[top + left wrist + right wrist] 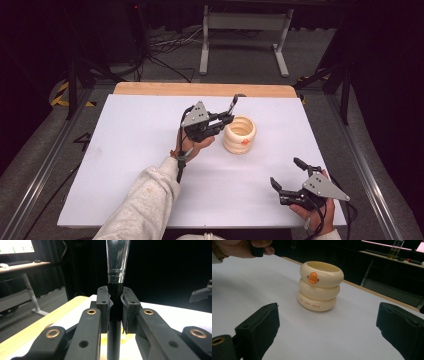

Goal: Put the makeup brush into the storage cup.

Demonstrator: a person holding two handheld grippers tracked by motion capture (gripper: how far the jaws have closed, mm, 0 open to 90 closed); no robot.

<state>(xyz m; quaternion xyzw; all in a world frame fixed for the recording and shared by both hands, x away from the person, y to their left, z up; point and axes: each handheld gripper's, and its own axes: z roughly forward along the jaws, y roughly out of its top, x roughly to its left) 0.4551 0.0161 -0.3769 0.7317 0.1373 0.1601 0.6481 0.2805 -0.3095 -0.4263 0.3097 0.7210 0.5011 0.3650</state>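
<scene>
A cream cup point(239, 134) shaped like three stacked rings, with an orange mark on its front, stands upright near the middle of the white table point(135, 160). My left gripper point(227, 120) hovers just left of the cup's rim. It is shut on the black handle of a slim tool point(234, 103), which rises steeply above the jaws. Close up, my left gripper point(115, 305) clamps this tool point(117, 267) below a silver metal collar; its upper end is cut off. My right gripper point(287, 172) rests open near the front right corner. The cup point(320, 286) lies beyond my empty right gripper point(328, 326).
A wooden strip point(200, 89) borders the table's far edge. Beyond it, on the floor, stand a grey desk frame point(245, 30) and loose cables point(170, 45). A sleeve point(145, 200) reaches in from the bottom. Metal rails run along both sides of the table.
</scene>
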